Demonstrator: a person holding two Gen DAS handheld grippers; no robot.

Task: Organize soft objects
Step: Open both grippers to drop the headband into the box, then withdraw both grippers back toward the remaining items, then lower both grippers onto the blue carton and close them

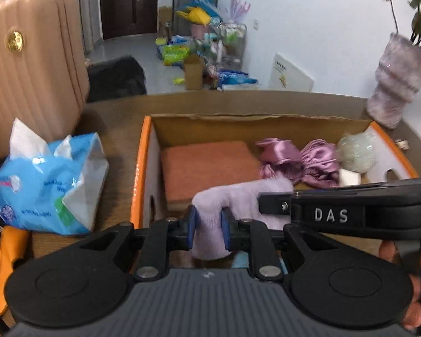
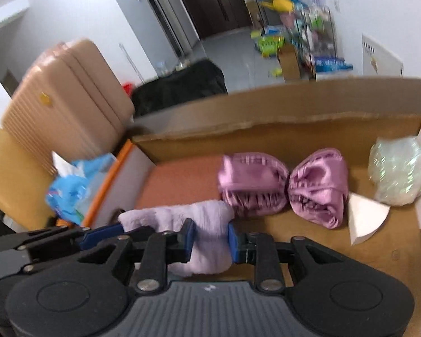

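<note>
Left to right, left wrist view: pink suitcase (image 1: 33, 56) at 10 o'clock, blue tissue pack (image 1: 50, 182) at 9 on the worktop (image 1: 118, 123), then the orange-edged cardboard box (image 1: 141, 151) in the centre.

Inside the box: orange pad (image 1: 207, 165) at its left, two purple satin pieces (image 1: 297, 157) mid-right, a pale shimmery bundle (image 1: 355, 151) at the far right, 2 o'clock. So several soft items look already sorted in.

The lilac fluffy cloth (image 1: 224, 205) is carried by both tools, stretched over the box's near edge at 6 o'clock.

Left hand-held gripper (image 1: 209, 231): jaws nearly closed, pinching one end of the cloth. Right hand-held gripper (image 2: 210, 238): also narrowly closed, clamping the other end.

My read: task well along; the cloth is not yet laid down. Left to do: lower it into the box and release. Whether more items wait outside the box, can't tell.
</note>
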